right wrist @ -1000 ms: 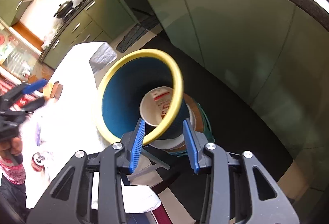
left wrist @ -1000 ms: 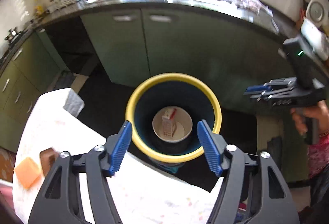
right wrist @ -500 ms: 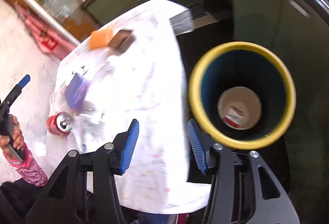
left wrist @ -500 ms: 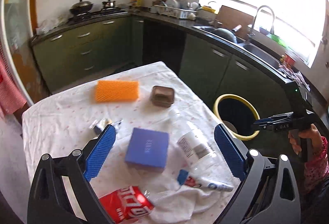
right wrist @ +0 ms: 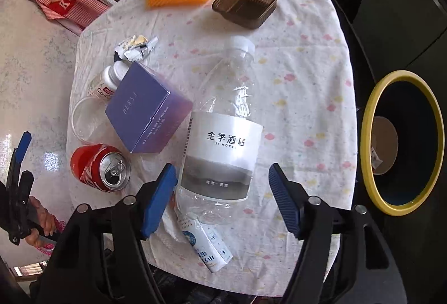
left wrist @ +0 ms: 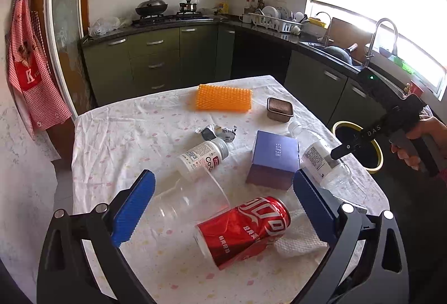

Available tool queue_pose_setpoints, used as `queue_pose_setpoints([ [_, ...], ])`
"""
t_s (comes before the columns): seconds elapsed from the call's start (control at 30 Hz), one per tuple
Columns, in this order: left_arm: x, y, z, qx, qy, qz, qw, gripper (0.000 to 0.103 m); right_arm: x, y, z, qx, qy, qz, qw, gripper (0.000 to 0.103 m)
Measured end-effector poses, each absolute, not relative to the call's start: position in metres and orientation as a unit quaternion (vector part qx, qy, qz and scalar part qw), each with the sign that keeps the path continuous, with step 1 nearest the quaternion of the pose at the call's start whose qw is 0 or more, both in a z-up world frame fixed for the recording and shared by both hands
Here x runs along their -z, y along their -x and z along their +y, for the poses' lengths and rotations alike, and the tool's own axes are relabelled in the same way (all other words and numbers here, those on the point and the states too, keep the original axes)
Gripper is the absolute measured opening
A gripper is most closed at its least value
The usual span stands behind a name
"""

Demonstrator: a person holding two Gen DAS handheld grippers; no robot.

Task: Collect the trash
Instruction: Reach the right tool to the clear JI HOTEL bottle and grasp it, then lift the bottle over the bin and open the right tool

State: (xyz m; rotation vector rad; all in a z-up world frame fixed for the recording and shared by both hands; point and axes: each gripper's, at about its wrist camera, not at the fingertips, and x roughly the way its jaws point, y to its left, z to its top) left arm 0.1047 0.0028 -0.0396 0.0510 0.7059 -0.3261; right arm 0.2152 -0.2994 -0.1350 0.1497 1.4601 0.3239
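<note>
My left gripper (left wrist: 220, 206) is open and empty, above a crushed red soda can (left wrist: 243, 228) and a clear plastic cup (left wrist: 190, 200) on the clothed table (left wrist: 117, 142). My right gripper (right wrist: 223, 198) is open and empty, its jaws either side of the base of a clear plastic bottle with a white label (right wrist: 223, 136). A purple box (right wrist: 148, 114), a white pill bottle (left wrist: 204, 158), crumpled wrappers (left wrist: 218, 131), a small tube (right wrist: 206, 245) and a white napkin (left wrist: 296, 242) also lie on the table. The yellow-rimmed bin (right wrist: 405, 142) stands off the table's right edge, with a paper cup inside.
An orange sponge (left wrist: 223, 101) and a brown plastic tray (left wrist: 279, 108) lie at the table's far side. Green kitchen cabinets (left wrist: 156, 61), a stove and a sink run behind and to the right. A red checked apron (left wrist: 30, 64) hangs at left.
Both grippers have swung away from the bin to over the table. The left one now hovers above the can and cup; the right one has opened wider around the bottle's base.
</note>
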Motion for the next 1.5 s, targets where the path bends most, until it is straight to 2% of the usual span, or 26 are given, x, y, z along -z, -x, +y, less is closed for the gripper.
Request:
queue_pose_setpoints([
  [0.3, 0.051, -0.100, 0.004, 0.183, -0.025, 0.343, 0.921, 0.098, 0.167, -0.238, -0.274, -0.094, -0.038, 0.706, 0.701, 0.066],
  [0.53, 0.058, -0.100, 0.009, 0.177, -0.018, 0.346, 0.921, 0.098, 0.176, -0.249, -0.256, -0.084, 0.002, 0.703, 0.706, 0.064],
  [1.5, 0.061, -0.102, 0.001, 0.158, -0.018, 0.356, 0.921, 0.098, 0.106, -0.204, -0.291, -0.148, -0.008, 0.640, 0.754, 0.062],
])
